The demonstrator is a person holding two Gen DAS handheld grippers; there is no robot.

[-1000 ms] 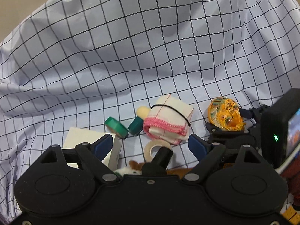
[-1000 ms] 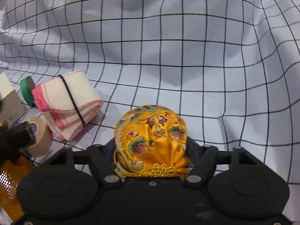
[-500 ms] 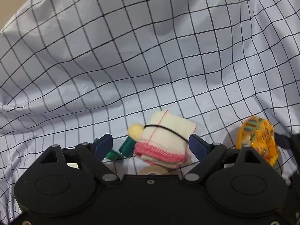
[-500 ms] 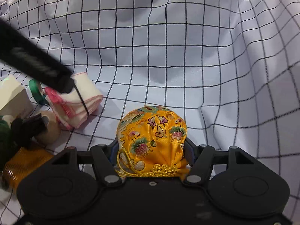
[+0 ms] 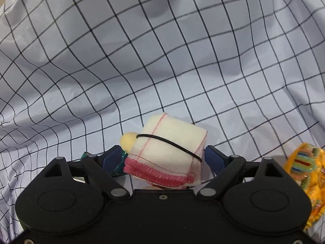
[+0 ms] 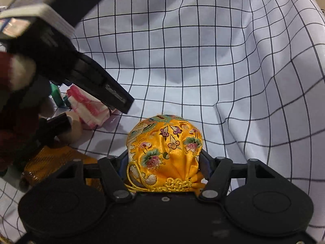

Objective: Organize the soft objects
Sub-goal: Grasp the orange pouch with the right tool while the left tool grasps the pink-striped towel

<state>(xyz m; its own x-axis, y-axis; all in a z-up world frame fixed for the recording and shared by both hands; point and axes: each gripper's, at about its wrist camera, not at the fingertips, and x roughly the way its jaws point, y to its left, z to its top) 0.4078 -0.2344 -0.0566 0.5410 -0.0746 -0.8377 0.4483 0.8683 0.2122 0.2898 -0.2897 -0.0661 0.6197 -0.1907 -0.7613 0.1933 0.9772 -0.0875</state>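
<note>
Two tools: the left tool (image 5: 164, 158) is spread wide around its target, released; the right tool (image 6: 163, 162) is clenched on its load.
Left target: a folded white cloth bundle with pink stitched edging and a black elastic band (image 5: 170, 152) lies on the surface between the blue fingertips (image 5: 213, 158), neither pad visibly pressing it.
Deciding relation: the bundle sits straight ahead of the left tool, centred in the gap; its folded pink edge faces the tool and its long axis runs roughly across the gap, so closing would squeeze it end to end.
Nearer tool: the left, by far; the right is occupied.
Right load: an orange satin drawstring pouch with floral embroidery (image 6: 165, 152) is gripped at its gathered neck, its round body pointing forward.
Covering: a white cloth with a black grid (image 5: 162, 61) drapes the surface, rumpled.
Neighbours: a pale yellow foam nub (image 5: 128, 141) touches the bundle's left end; something green lies behind the left fingertip, mostly hidden.
Judgement: the grasp looks ready to close.
</note>
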